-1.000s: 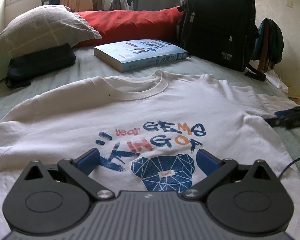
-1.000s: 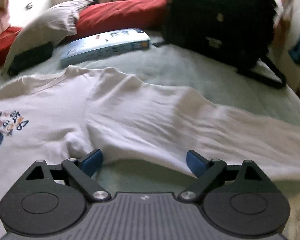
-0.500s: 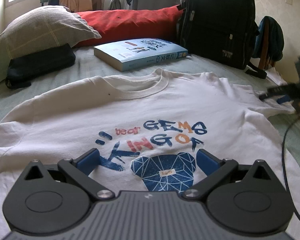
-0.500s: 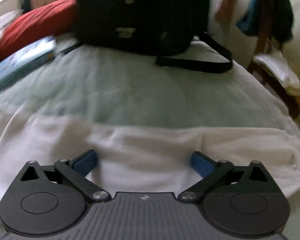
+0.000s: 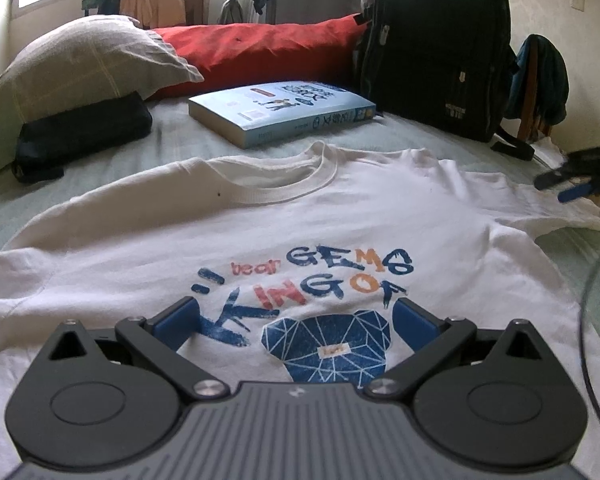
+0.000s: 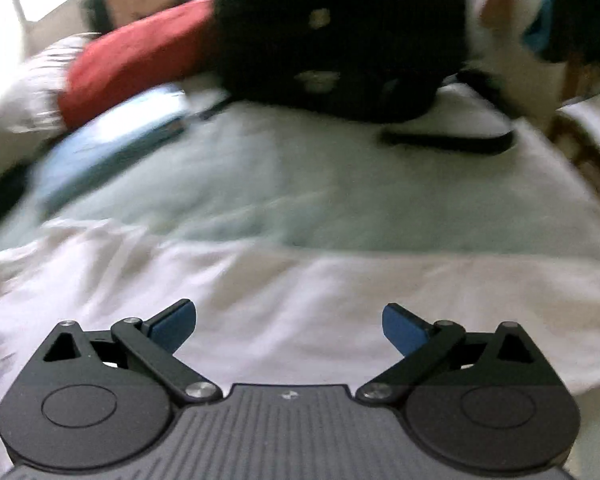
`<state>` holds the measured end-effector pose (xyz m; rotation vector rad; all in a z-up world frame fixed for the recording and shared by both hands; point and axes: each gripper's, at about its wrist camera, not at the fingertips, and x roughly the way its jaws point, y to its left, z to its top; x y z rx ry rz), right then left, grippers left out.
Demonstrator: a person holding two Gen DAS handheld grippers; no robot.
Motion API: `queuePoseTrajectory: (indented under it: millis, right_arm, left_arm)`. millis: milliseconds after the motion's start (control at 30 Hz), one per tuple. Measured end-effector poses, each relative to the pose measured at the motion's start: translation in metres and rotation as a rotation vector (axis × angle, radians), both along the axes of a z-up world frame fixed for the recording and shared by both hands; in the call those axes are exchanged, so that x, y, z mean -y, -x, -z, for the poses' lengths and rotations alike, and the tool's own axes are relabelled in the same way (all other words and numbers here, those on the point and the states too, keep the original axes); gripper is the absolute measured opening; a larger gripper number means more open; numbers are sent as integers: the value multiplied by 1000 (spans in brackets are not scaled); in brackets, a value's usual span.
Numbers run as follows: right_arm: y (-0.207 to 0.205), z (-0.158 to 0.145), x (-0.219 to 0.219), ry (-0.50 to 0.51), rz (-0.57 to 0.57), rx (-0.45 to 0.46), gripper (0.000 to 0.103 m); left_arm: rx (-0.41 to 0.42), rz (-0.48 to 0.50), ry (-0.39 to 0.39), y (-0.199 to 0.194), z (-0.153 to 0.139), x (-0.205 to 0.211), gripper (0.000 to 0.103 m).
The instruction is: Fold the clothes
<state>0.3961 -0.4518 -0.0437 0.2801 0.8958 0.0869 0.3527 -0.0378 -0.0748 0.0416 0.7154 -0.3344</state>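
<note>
Left hand-held gripper (image 5: 296, 320): jaws spread, nothing pinched, poised over printed chest of white T-shirt (image 5: 300, 232). Right hand-held gripper (image 6: 288, 326): jaws wide, nothing between, above right sleeve (image 6: 420, 288); view blurred. T-shirt spread flat, face up, on bed (image 5: 180, 148), unfolded. Book (image 5: 284, 114), backpack (image 5: 436, 48), pillows beyond collar. Step, by judgement: setting up first fold. Next: pinch sleeve edge, carry inward over chest.
</note>
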Motion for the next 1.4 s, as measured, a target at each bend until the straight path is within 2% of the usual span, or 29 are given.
queuePoseTrajectory:
  millis: [100, 200, 267, 367, 433, 533, 633, 767, 967, 1100, 1167, 1267, 1367, 1400]
  right_arm:
    - [19, -1, -4, -177, -99, 37, 102]
    - [19, 4, -11, -309, -179, 49, 102]
    - [14, 11, -17, -332, -222, 37, 102]
    - [11, 23, -11, -274, -221, 21, 101]
    - [19, 23, 13, -190, -164, 60, 99]
    - [34, 22, 71, -51, 20, 99, 99]
    - [56, 14, 130, -162, 122, 122, 98]
    - [97, -3, 168, -156, 178, 180, 98]
    - [128, 12, 208, -224, 251, 151, 90]
    - [126, 32, 220, -277, 283, 156, 81]
    - [121, 36, 223, -288, 307, 171, 76]
    - [110, 40, 226, -260, 364, 196, 63]
    - [100, 45, 229, -206, 448, 200, 32]
    - [99, 45, 230, -182, 471, 200, 14]
  left_arm:
    - [13, -9, -47, 3, -6, 13, 102]
    - [16, 9, -58, 9, -19, 29, 102]
    - [8, 46, -40, 13, -29, 43, 102]
    - [-5, 110, -15, 18, -43, 65, 102]
    - [-21, 169, 3, 19, -48, 83, 102]
    - [-43, 257, 24, 17, -51, 115, 102]
    - [-37, 333, 8, 17, -51, 154, 102]
    - [12, 429, -15, 14, -45, 201, 102]
    - [48, 436, -47, -2, -26, 244, 100]
    - [-28, 404, -65, -18, -2, 250, 98]
    - [-33, 408, -70, -20, 5, 249, 98]
    - [-39, 419, -78, -16, 2, 250, 98]
    - [-45, 434, -77, -13, -2, 252, 98]
    - [-43, 441, -74, -12, -3, 252, 98]
